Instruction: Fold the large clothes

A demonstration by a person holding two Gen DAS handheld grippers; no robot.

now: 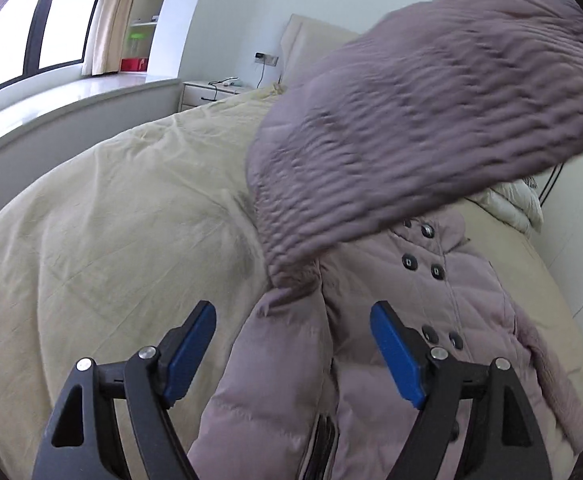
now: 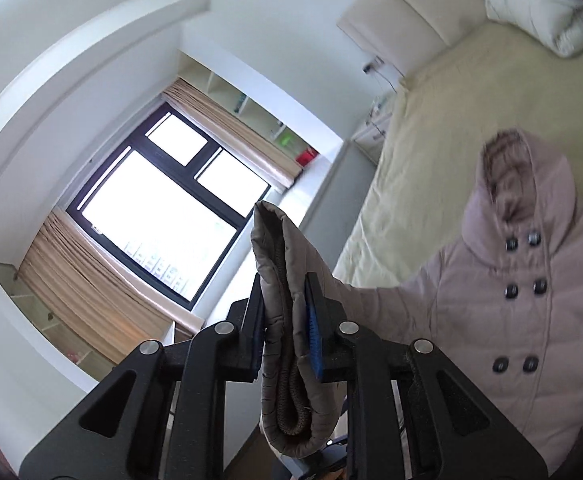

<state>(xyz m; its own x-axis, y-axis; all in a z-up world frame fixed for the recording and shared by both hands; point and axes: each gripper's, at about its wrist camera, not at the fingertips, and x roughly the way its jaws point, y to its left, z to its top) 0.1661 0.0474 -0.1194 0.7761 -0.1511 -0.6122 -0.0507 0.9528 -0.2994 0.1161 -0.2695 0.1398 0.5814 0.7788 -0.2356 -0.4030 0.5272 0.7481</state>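
So the coat (image 2: 503, 320) is lying face up on the bed (image 1: 111, 208), buttons showing, hood (image 2: 527, 184) toward the headboard end, hem toward the foot edge where the person stands. It's a puffy mauve quilted thing with a double row of dark buttons (image 2: 523, 288); looks bulky and springy, so my guess is folds won't stay flat on their own.

Right gripper (image 2: 287, 332) has its jaws clamped on a sleeve cuff (image 2: 279, 280), ribbed knit lining showing inside the cuff. The sleeve is lifted off the bed and stretches from the jaws back to the coat's shoulder. In the left wrist view that same raised sleeve (image 1: 431, 112) sweeps across the top of the frame, blurry, above the coat's chest.

Left gripper (image 1: 293, 344) has its jaws wide apart, holding nothing, hovering over the lower part of the coat with the other sleeve (image 1: 275, 380) lying lengthwise right between the fingers, long axis pointing straight away from the jaws.

Key bit as I see it: the held sleeve needs to come down across the chest, crossways to the coat's long axis. The right hand has it, so that's its move; the left is nearer the body and could pin the fabric.
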